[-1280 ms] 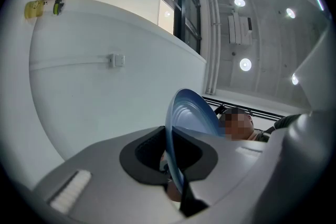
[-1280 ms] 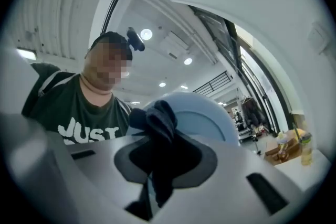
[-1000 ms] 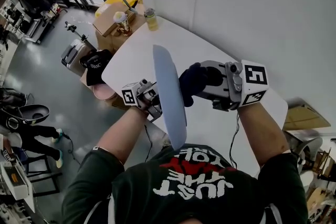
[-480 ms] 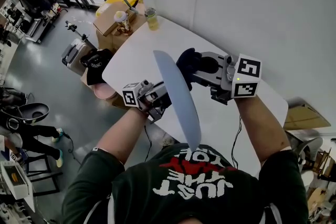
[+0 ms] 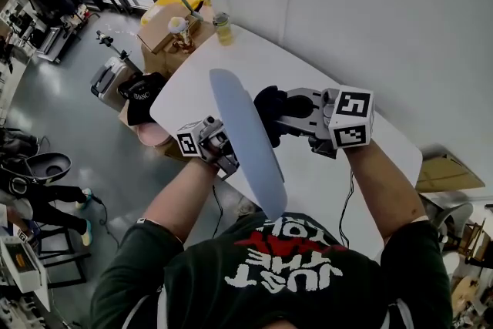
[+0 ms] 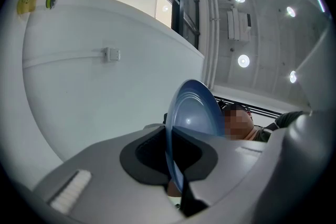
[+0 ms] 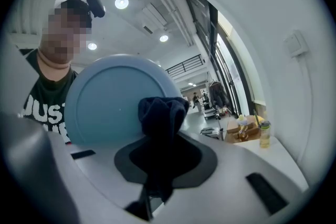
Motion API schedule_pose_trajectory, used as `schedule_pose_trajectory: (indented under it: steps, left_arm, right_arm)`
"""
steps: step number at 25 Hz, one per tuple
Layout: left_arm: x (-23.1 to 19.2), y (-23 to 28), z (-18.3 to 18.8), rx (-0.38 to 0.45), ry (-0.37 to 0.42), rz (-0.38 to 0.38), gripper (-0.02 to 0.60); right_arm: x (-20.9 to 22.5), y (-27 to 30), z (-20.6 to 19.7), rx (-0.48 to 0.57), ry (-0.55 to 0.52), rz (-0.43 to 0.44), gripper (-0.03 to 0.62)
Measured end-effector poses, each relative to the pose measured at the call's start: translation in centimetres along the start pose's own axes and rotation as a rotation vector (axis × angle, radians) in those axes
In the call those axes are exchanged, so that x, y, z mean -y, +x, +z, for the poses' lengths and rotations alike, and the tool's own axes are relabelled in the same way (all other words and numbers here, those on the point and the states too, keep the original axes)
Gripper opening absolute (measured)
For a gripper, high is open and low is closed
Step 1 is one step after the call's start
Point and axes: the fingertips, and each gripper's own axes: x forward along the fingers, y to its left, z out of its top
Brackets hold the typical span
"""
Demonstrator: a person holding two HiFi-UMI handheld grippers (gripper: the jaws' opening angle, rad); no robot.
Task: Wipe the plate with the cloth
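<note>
**Blue plate gripped on edge, dark cloth against its face**

The left gripper has its 2 jaws pressed nearly together on the rim of the round, pale blue plastic plate. In the left gripper view the thin rim runs straight down into the narrow slot between the jaws. The plate rises edge-on from that gripper, up and away from it.

The right gripper pinches the dark navy, bunched-up cloth. In the right gripper view, the cloth's lower part is caught between the jaws, and a crumpled wad stands up past their tips.

The plate stands upright but tilted between the 2 grippers, clear of the tabletop. One rim is in the left gripper, and its broad face is turned to the right gripper. In the head view the wad of cloth lies against that face, just ahead of the right gripper's tips and near the upper half of the plate.

The white, round-cornered table lies under and beyond both grippers. A small bottle of yellowish liquid stands near its far edge, well apart from both grippers. Past it sits an open brown cardboard box. A black bag lies off the table's edge on the left gripper's side. A white wall switch plate shows on the wall ahead of the left gripper.
</note>
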Motion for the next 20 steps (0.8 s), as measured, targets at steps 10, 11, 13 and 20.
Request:
schedule_pose_trajectory:
  steps: [10, 11, 13, 20]
  left_arm:
    - [0.4, 0.3, 2.4, 0.136, 0.035, 0.011, 0.018]
    - [0.3, 0.4, 2.7, 0.152, 0.044, 0.018, 0.017]
    - [0.0, 0.4, 3.4, 0.178, 0.06, 0.033, 0.017]
    - [-1.0, -0.5, 4.7, 0.247, 0.092, 0.092, 0.017]
  right_arm:
    - [-1.9, 0.4, -3.5, -0.107, 0.008, 0.054, 0.048]
    - [-2.3, 0.6, -4.0, -0.123, 0.006, 0.065, 0.048]
    - [-3.0, 1.1, -4.8, -0.148, 0.007, 0.09, 0.048]
    - [-5.2, 1.3, -5.1, -0.104, 0.042, 0.154, 0.048]
